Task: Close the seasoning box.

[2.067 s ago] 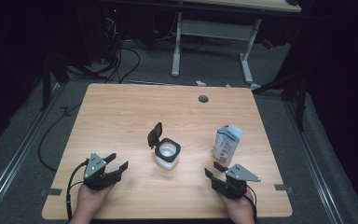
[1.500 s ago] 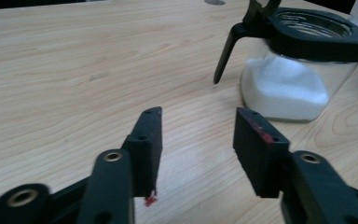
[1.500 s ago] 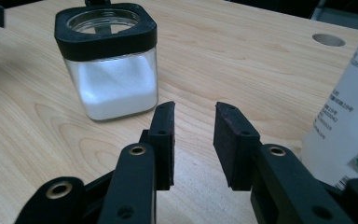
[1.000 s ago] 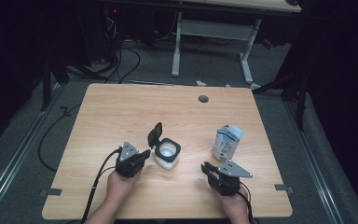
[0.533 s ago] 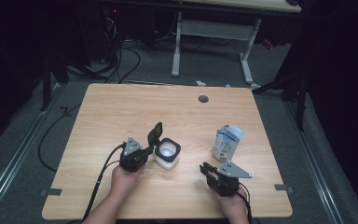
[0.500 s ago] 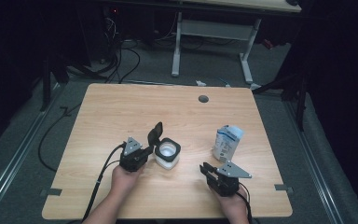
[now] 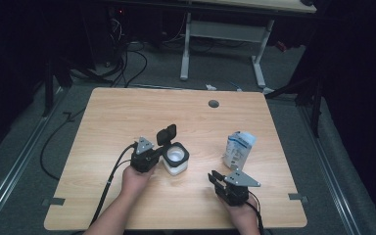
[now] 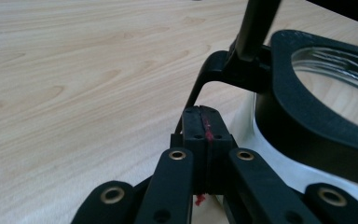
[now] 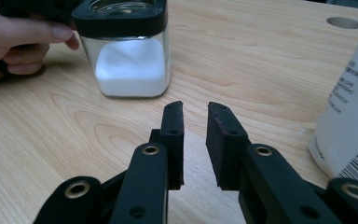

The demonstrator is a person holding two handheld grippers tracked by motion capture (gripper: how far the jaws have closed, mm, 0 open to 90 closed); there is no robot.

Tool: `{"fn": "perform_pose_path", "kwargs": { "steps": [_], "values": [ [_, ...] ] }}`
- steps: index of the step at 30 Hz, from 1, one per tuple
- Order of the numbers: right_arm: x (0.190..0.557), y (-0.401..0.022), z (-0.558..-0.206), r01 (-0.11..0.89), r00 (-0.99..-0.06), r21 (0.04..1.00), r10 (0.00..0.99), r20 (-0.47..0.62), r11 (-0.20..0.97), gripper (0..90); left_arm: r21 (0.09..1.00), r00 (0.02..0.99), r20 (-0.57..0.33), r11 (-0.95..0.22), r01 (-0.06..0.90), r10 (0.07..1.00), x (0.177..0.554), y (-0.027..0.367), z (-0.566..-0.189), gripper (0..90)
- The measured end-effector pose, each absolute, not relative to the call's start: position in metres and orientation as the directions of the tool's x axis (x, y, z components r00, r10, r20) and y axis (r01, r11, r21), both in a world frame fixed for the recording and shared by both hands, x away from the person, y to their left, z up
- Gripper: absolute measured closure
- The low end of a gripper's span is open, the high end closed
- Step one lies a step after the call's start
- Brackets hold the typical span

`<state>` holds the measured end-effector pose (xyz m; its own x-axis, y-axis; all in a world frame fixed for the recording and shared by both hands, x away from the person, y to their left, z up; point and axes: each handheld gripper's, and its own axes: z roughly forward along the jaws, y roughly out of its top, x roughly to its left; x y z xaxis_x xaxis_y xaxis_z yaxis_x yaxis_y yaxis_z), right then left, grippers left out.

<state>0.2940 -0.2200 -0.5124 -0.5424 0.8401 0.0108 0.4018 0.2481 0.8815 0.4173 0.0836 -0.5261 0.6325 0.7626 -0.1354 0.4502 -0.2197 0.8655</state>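
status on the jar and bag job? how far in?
Done: the jar stands with its flip lid open, some white powder inside. In hand: the left hand-held gripper, jaws shut and holding nothing, sits right beside the lid hinge. Left: the right hand-held gripper is slightly open and empty; the bag stands untouched, so any pouring likely remains.

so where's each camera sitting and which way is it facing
High view: above the person's side, looking forward and down on the light wooden table; both forearms and hands show, left gripper at the jar, right gripper near the front edge.
Left gripper view: rides the left gripper, jaws shut, looking along them at the jar's black hinged lid.
Right gripper view: rides the right gripper, jaws slightly apart, facing the jar and the left hand.
Shared: the square glass jar of white powder.
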Motion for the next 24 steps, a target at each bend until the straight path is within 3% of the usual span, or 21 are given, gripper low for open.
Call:
{"fn": "perform_pose_path", "kwargs": {
  "steps": [8, 12, 24],
  "values": [
    [0.300, -0.207, -0.517, 0.407, -0.554, 0.871, 0.833, -0.003, 0.274, 77.4, 0.865, 0.625, -0.136, -0.215, 0.453, 0.769, 0.418, 0.091, -0.523, 90.0],
    [0.306, -0.203, -0.518, 0.417, -0.540, 0.867, 0.842, -0.005, 0.272, 90.0, 0.871, 0.613, -0.087, -0.238, 0.429, 0.785, 0.400, 0.113, -0.520, 90.0],
    [0.344, -0.177, -0.525, 0.436, -0.500, 0.861, 0.866, -0.010, 0.261, 90.0, 0.844, 0.560, -0.059, -0.258, 0.470, 0.826, 0.338, 0.174, -0.523, 87.7]
  ]
}}
